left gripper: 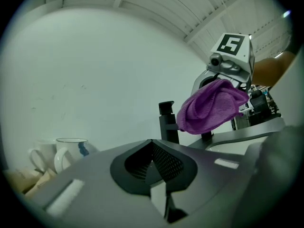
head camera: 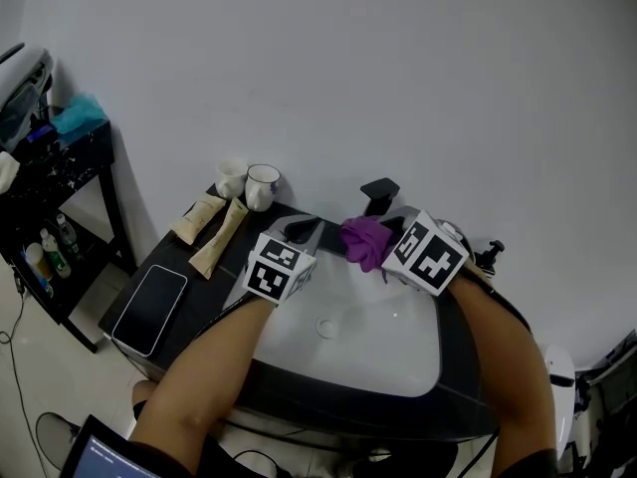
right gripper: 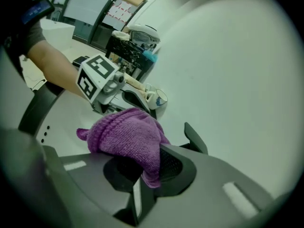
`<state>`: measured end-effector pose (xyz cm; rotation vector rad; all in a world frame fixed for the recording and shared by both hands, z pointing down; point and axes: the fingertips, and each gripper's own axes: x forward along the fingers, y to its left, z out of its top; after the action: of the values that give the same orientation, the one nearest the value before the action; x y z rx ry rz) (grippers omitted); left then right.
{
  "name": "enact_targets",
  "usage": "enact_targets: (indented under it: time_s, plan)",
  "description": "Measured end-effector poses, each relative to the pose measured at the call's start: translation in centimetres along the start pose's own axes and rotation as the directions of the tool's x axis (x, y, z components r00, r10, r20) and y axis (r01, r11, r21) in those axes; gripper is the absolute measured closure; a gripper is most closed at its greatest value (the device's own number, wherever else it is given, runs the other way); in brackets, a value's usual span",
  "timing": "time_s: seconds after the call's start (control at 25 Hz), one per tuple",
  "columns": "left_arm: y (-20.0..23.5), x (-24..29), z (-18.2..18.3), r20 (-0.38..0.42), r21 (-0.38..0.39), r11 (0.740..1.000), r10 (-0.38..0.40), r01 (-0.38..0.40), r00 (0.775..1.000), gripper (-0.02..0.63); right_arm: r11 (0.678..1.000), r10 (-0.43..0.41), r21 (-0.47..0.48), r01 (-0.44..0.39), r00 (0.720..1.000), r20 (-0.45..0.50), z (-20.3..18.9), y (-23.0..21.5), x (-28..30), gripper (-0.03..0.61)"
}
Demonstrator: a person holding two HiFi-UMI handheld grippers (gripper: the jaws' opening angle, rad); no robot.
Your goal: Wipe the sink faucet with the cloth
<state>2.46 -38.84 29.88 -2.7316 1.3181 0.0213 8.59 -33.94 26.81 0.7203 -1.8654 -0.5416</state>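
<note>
The black faucet (head camera: 379, 195) stands at the back rim of the white sink (head camera: 398, 352). A bunched purple cloth (head camera: 365, 241) hangs just in front of it, and my right gripper (head camera: 386, 251) is shut on it. In the right gripper view the cloth (right gripper: 124, 136) bulges over the jaws, with the faucet (right gripper: 195, 137) just behind it. My left gripper (head camera: 304, 231) is to the left of the cloth, over the sink's back left corner. It is shut on nothing (left gripper: 153, 167). From it I see the faucet (left gripper: 167, 122) and the cloth (left gripper: 211, 106) ahead to the right.
Two mugs (head camera: 249, 182), two tubes (head camera: 214, 232) and a phone (head camera: 149, 307) lie on the black counter left of the sink. A pump bottle (head camera: 490, 255) stands at the right rim. A black shelf unit (head camera: 50, 187) with bottles is at the far left.
</note>
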Motion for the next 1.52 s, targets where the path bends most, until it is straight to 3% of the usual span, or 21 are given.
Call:
enact_targets:
  time_s: [0.24, 0.32, 0.4, 0.56, 0.68, 0.76, 0.96, 1.08, 1.28, 1.52]
  plan:
    - [0.2, -1.3, 0.7, 0.012, -0.013, 1.000, 0.017, -0.017, 1.000, 0.597, 0.998, 0.059, -0.012, -0.058, 0.997, 0.059, -0.5, 4.6, -2.0, 0.531]
    - [0.6, -1.6, 0.7, 0.015, -0.029, 0.999, 0.029, -0.028, 0.999, 0.597, 0.998, -0.009, -0.062, 0.013, 0.998, 0.058, -1.6, 5.4, -1.1, 0.531]
    - [0.7, -1.6, 0.6, 0.011, -0.038, 0.999, 0.032, -0.032, 0.999, 0.597, 0.987, -0.132, -0.085, 0.138, 0.989, 0.070, -2.7, 5.2, 0.3, 0.531]
    - [0.7, -1.7, 0.6, 0.011, -0.038, 0.999, 0.033, -0.033, 0.999, 0.597, 0.929, -0.369, 0.039, 0.367, 0.928, 0.057, -5.0, 2.9, 3.7, 0.529]
    - [0.7, -1.2, 0.9, 0.022, -0.040, 0.999, 0.027, -0.026, 0.999, 0.597, 0.831, -0.553, 0.105, 0.546, 0.832, 0.042, -6.4, -0.5, 5.0, 0.528]
    - [0.7, -0.9, 0.8, 0.025, -0.042, 0.999, 0.024, -0.023, 0.999, 0.597, 0.776, -0.625, 0.140, 0.615, 0.779, 0.040, -6.5, -2.1, 5.5, 0.525]
    - [0.7, 0.1, 0.7, 0.028, -0.014, 1.000, 0.008, -0.007, 1.000, 0.597, 0.736, -0.662, 0.207, 0.645, 0.749, 0.018, -6.4, -3.8, 6.8, 0.525]
    - [0.7, 0.4, 1.0, 0.044, -0.013, 1.000, 0.003, -0.002, 0.999, 0.597, 0.719, -0.685, 0.184, 0.670, 0.729, 0.023, -6.5, -3.8, 6.7, 0.525]
    - [1.0, 0.3, 1.1, 0.050, -0.046, 0.999, 0.008, -0.006, 0.999, 0.597, 0.727, -0.680, 0.135, 0.673, 0.733, 0.011, -6.6, -3.4, 6.9, 0.525]
    - [0.7, 0.4, 1.1, 0.045, -0.037, 0.999, -0.004, 0.005, 0.999, 0.597, 0.844, -0.519, 0.107, 0.526, 0.850, -0.091, -8.2, -0.3, 10.1, 0.525]
